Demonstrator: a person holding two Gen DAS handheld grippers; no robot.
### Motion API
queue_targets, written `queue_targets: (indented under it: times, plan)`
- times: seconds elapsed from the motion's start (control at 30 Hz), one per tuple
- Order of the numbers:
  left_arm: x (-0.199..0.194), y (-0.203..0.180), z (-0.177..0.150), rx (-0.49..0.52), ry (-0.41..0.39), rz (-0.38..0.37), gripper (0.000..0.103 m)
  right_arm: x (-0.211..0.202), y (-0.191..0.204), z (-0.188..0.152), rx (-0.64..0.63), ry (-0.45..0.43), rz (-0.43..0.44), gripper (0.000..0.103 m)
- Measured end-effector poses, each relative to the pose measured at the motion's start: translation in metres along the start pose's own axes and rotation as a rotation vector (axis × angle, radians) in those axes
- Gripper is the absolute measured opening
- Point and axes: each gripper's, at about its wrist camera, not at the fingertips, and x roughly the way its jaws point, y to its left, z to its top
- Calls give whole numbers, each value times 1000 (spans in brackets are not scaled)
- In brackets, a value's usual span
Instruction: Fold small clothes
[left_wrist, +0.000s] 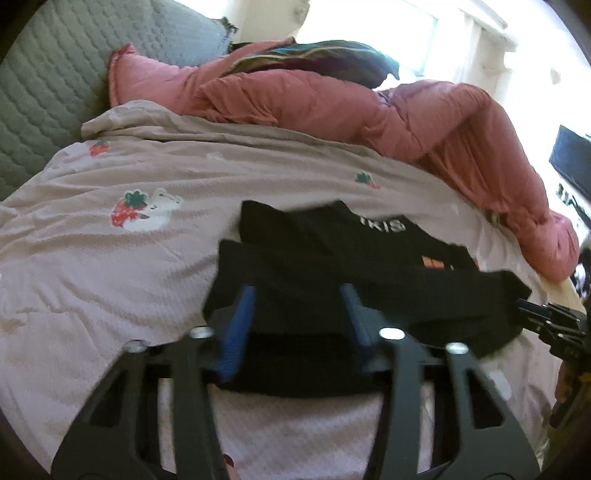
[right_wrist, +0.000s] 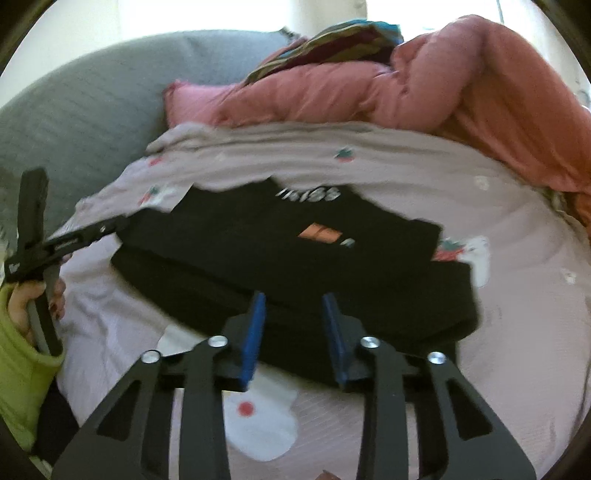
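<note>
A small black garment (left_wrist: 332, 266) with white lettering and an orange patch lies folded in layers on the pale pink bedsheet (left_wrist: 110, 266); it also shows in the right wrist view (right_wrist: 295, 251). My left gripper (left_wrist: 299, 295) is open, its blue pads astride the garment's near fold, over the cloth. My right gripper (right_wrist: 293, 299) is open too, its pads over the garment's near edge. The right gripper's tip (left_wrist: 546, 317) shows at the garment's right end in the left wrist view. The left gripper's tip (right_wrist: 110, 227) shows at the garment's left corner in the right wrist view.
A rumpled pink duvet (left_wrist: 332, 99) with a striped cloth (left_wrist: 314, 59) on it lies along the far side of the bed. A grey quilted headboard (left_wrist: 44, 92) stands at the left. The bedsheet (right_wrist: 517, 295) carries strawberry and bear prints.
</note>
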Motion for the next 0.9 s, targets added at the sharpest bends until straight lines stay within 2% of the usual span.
queue_targets:
  times: [0.07,0.2,0.47,0.9]
  plan:
    - [-1,-7,-5,32,16,-18,17,4,8,-5,-9,19,24,27]
    - [3,-20,-17,71,65,-34,17,11,16,-13,-17,49,43,26]
    - [22,-43,-42,171,147,22,17,27,14,-20,3,82,19,26]
    - [46,-36,-29,153,164,43,24,48,6,-7,3,67,-5,26]
